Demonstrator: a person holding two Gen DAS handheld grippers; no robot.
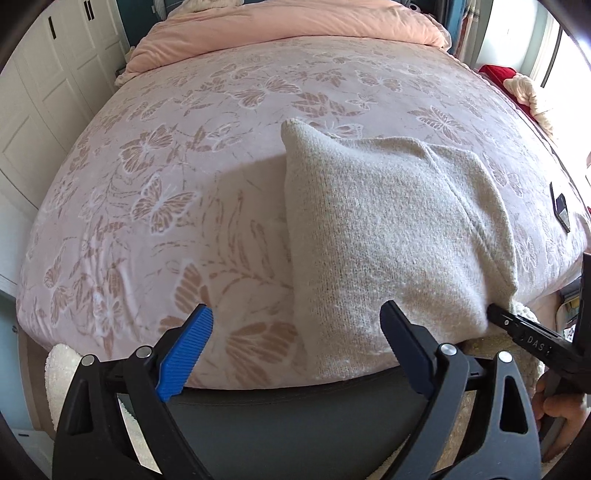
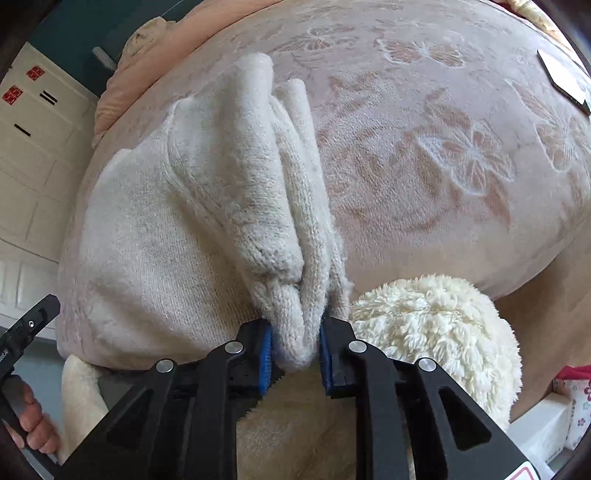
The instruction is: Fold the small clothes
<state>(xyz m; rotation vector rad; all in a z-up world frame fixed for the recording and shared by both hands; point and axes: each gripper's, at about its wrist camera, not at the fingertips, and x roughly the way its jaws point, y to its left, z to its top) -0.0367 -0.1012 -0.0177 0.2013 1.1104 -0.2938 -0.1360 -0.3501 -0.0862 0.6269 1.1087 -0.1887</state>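
A cream knitted garment lies partly folded on the pink butterfly bedspread, near the bed's front edge. My left gripper hovers open over the garment's near left edge, its blue pad above bare bedspread. In the right wrist view the same garment has a bunched fold raised from its right side. My right gripper is shut on that bunch, both blue pads pressing the knit. From the left wrist view the right gripper's body shows at the garment's right corner.
A fluffy white sleeve sits just right of the right gripper. A peach duvet is heaped at the bed's far end. A dark flat object lies near the right bed edge. White cupboard doors stand left.
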